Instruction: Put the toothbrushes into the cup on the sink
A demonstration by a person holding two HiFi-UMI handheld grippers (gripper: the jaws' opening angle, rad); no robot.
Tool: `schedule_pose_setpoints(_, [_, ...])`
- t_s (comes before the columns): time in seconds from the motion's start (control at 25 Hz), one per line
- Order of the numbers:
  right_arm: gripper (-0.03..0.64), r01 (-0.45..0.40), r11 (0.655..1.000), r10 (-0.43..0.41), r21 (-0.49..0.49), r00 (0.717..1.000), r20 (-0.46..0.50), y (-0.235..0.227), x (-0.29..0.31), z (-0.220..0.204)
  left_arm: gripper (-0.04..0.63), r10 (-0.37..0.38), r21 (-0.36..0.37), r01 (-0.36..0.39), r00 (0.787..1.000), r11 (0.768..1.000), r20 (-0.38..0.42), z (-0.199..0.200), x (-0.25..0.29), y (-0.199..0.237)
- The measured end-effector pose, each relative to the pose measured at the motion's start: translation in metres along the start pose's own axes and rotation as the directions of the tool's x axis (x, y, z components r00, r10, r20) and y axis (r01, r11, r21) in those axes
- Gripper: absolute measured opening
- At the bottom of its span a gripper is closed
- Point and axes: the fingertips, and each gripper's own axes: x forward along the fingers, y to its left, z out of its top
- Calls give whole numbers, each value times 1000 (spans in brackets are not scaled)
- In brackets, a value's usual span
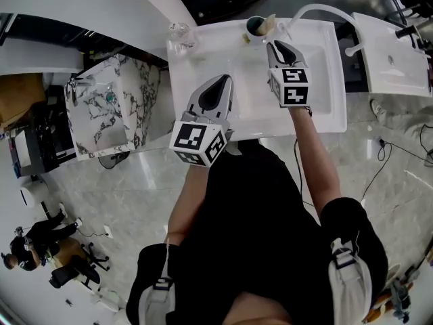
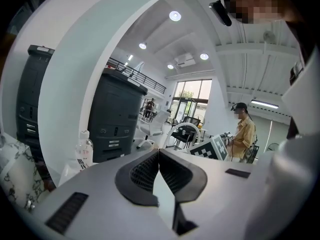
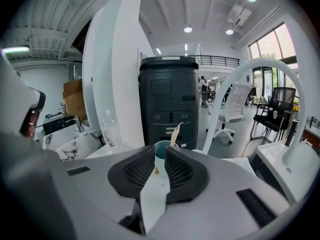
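A teal cup [image 1: 255, 26] stands at the back rim of the white sink [image 1: 203, 59], with a pale toothbrush [image 1: 269, 24] leaning out of it. My right gripper [image 1: 278, 45] hovers just in front of the cup. In the right gripper view the cup [image 3: 162, 147] and toothbrush [image 3: 175, 133] show just past the right gripper [image 3: 161, 157], whose jaws stand a narrow gap apart with nothing held. My left gripper [image 1: 222, 81] hangs over the sink's front part, shut and empty; in the left gripper view the left gripper [image 2: 159, 153] has its pads touching.
A clear plastic bottle [image 1: 180, 34] stands at the sink's back left corner. A white curved faucet [image 1: 318, 9] arches over the back right. A marble-patterned basin [image 1: 101, 107] is to the left, another white basin [image 1: 392, 53] to the right. A person [image 2: 243, 136] stands far off.
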Motion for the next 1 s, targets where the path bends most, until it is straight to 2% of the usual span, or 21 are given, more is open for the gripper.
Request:
schedule_pose_setpoints(0.28, [64,11,1000,-12,19,1000,9,28,-22,-1,14,-42,17,42,999,999,22,13,-17,9])
schedule_pose_setpoints(0.56, [49,30,999,-33,44,998,59,63,-55,11,15,-115,28,114,993,993,23,16,-35,17])
schedule_pose_setpoints(0.76, [43,36,998,-42,60,993,114,89,-85,23,15,-184,21,184,983,983,27,16,-46,17])
schedule_pose_setpoints(1.0, [41,-5,998,-10,68,978,209,132,-128,49,15,-245,20,244,969,970,37,21,-65,23])
